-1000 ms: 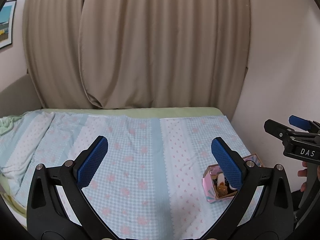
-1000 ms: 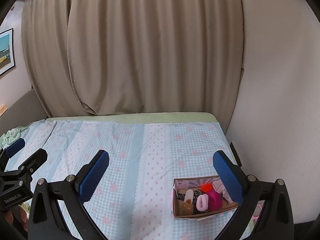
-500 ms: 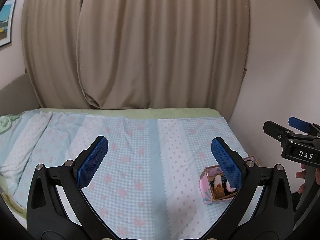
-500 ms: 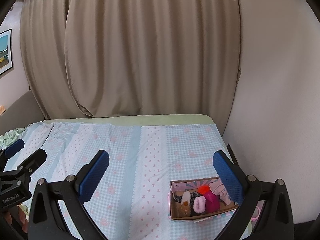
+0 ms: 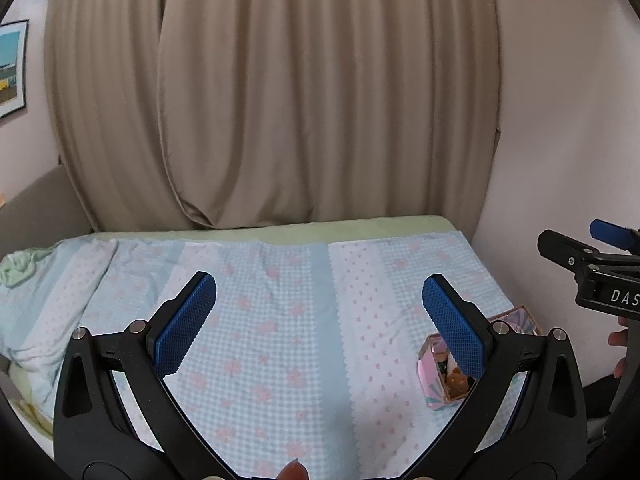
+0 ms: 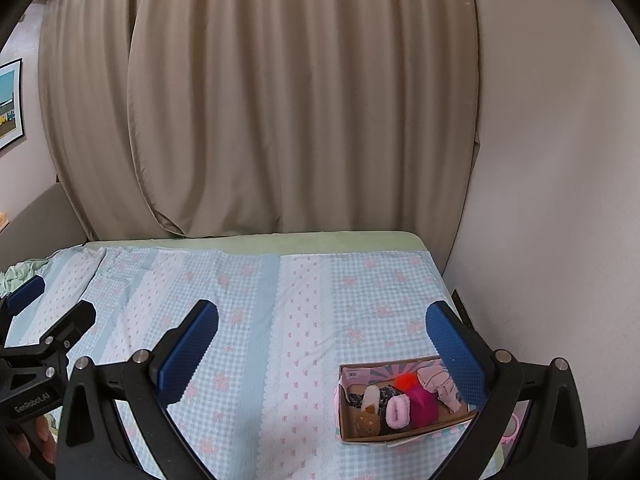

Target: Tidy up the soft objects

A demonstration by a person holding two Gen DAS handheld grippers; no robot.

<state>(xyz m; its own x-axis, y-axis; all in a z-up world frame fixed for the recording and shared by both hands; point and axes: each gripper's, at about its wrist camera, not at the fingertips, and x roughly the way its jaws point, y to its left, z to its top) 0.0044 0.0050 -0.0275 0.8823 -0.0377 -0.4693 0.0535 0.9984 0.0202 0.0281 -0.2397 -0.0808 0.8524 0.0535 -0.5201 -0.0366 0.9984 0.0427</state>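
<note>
Right gripper (image 6: 320,344) view: box (image 6: 404,434) contents

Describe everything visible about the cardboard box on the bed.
The box is a small open-topped cardboard tray, brown inside with pink patterned outer sides. It sits flat on the checked bedspread near the bed's right edge, close to the wall. Soft items fill it: a magenta piece, a pale pink fuzzy one, a brown plush and a light pink cloth. Neither tongs touch it.
</note>
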